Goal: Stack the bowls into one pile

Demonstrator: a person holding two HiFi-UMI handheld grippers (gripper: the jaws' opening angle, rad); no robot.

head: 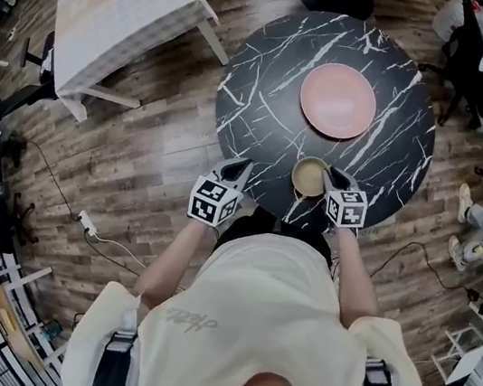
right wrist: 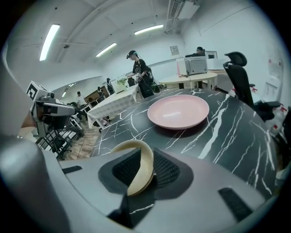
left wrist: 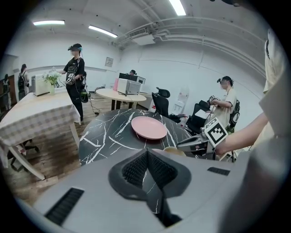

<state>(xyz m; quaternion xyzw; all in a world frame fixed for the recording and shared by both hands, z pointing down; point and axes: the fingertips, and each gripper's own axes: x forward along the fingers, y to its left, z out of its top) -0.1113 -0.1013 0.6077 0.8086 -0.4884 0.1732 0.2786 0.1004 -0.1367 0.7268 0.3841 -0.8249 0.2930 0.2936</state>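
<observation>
Your right claw point(right wrist: 145, 157) straddles the thin rim of the small beige bowl point(head: 309, 177), probably the easiest part to pinch. Its jaws stand loosely apart, not clamped. The bowl appears to rest on the tabletop point(head: 257, 99) near its front edge, apart from the pink bowl point(head: 338, 100). Your left claw point(left wrist: 148, 154), jaws together and empty, hovers alongside.

beige bowl point(right wrist: 144, 159), near side hidden behind right gripper point(right wrist: 145, 168), jaws perhaps touching rim, unclear
</observation>
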